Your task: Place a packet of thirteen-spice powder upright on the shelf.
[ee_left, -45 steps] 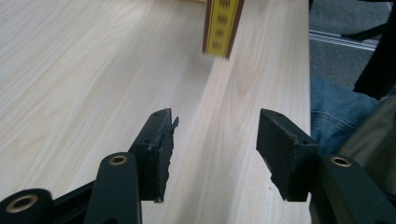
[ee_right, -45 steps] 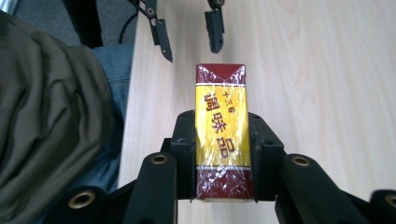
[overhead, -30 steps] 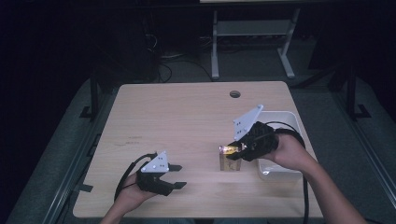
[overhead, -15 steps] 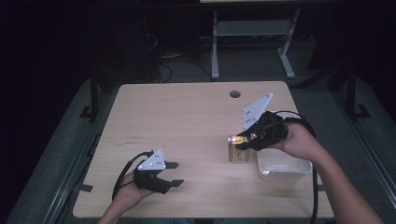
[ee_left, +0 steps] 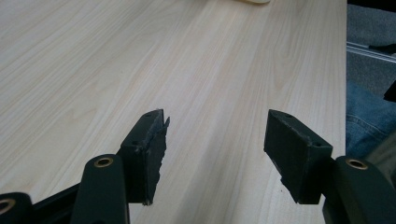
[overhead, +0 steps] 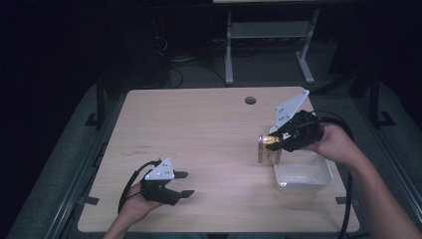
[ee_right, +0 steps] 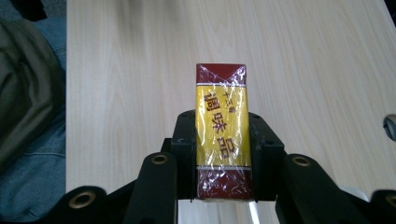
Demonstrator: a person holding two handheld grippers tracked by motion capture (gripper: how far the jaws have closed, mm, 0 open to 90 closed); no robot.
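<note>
High view shows the table (overhead: 199, 129), the white tub (overhead: 303, 175), then the right gripper (overhead: 271, 142) clamped on a wrapped seasoning box (overhead: 268, 152) above the tub's left rim, where the slick wrap could slip, while the left gripper (overhead: 181, 184) rests empty, jaws just widened.

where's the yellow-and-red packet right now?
High view: the yellow-and-red packet is clamped in the right gripper, at the table's right side beside the white tray.

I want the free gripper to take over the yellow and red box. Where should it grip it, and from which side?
The right gripper clamps the box by its long narrow sides near the bottom. The upper half, around the red top band, stands free. The left gripper, jaws open, could probably close on the same narrow sides there, coming from the table's bare side, away from the white tray.
</note>
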